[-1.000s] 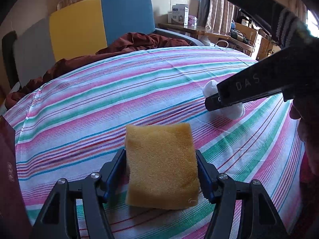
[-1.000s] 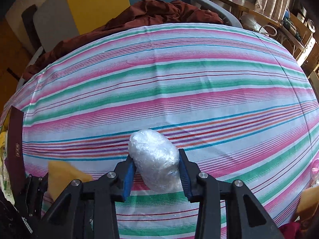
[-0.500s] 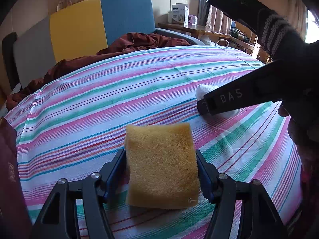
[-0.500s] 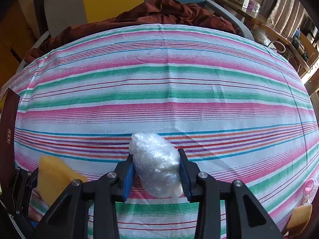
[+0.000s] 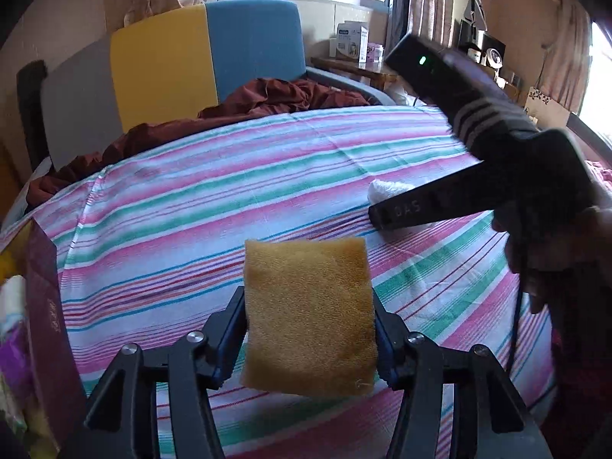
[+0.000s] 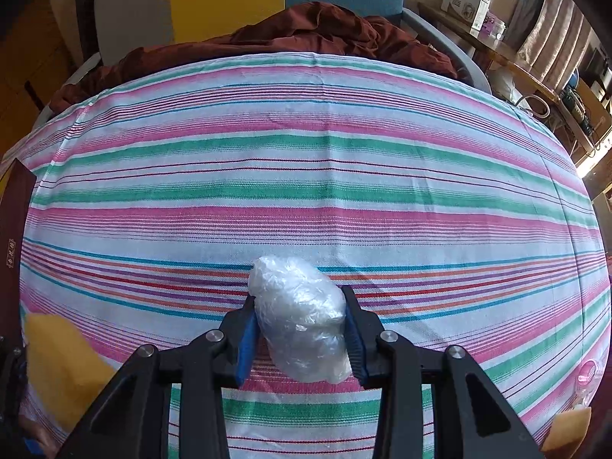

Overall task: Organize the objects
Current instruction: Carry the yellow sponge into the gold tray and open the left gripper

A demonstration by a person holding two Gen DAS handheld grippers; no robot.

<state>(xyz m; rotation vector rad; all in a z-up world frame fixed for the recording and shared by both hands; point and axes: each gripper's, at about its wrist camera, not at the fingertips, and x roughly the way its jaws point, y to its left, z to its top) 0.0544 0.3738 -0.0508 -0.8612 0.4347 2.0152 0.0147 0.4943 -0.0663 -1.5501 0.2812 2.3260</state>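
A yellow sponge [image 5: 308, 317] stands upright between the pads of my left gripper [image 5: 308, 298], held clear above the striped tablecloth [image 5: 229, 191]; the jaws are closing on it and the pads press its sides. My right gripper [image 6: 298, 298] is shut on a crumpled clear plastic bundle [image 6: 302, 325] just over the cloth. In the left wrist view the right gripper [image 5: 382, 212] comes in from the right in a person's hand [image 5: 554, 237], with the white bundle [image 5: 386, 189] showing at its tip. The sponge [image 6: 57, 359] also appears at the lower left of the right wrist view.
A dark maroon box [image 5: 46, 306] holding several items stands at the table's left edge. A blue, yellow and grey chair [image 5: 202, 57] with a brown cloth [image 5: 267, 95] sits behind the table. Another yellow piece [image 6: 566, 428] lies at the near right edge.
My left gripper has lifted with the sponge and squeezed it a little narrower; the maroon box shows more at the left. The right gripper has drifted slightly left, still gripping the bundle.
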